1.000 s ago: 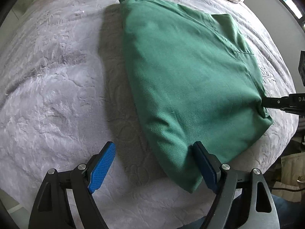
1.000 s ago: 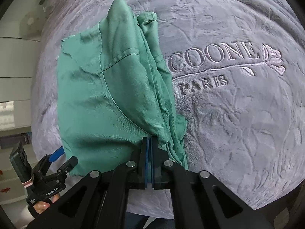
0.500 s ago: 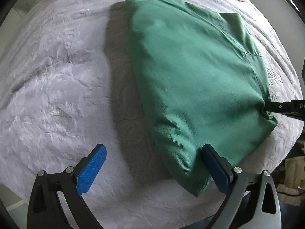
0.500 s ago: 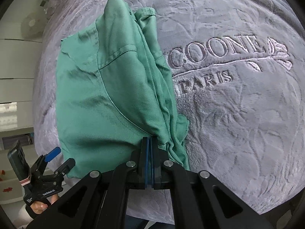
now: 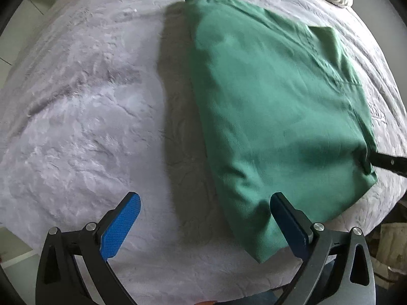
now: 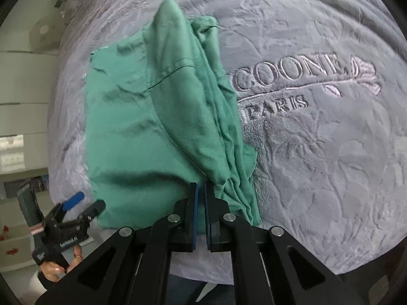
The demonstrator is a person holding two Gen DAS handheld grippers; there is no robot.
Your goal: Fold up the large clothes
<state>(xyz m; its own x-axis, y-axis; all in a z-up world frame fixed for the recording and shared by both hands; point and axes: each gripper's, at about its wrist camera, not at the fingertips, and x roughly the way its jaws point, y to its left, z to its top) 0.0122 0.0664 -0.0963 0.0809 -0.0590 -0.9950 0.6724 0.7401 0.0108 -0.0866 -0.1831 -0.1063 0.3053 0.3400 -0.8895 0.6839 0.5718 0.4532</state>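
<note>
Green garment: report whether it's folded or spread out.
Folded. The green garment lies on the blanket as a compact stack; the right wrist view shows several layers bunched along one edge.

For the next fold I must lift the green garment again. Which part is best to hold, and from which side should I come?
Probably the near corner of the green garment, which sits thick and folded between the fingers of the open left tool. Come straight down from above, because the cloth lies flat on the grey blanket. The right tool is opening at the bunched hem.
</note>
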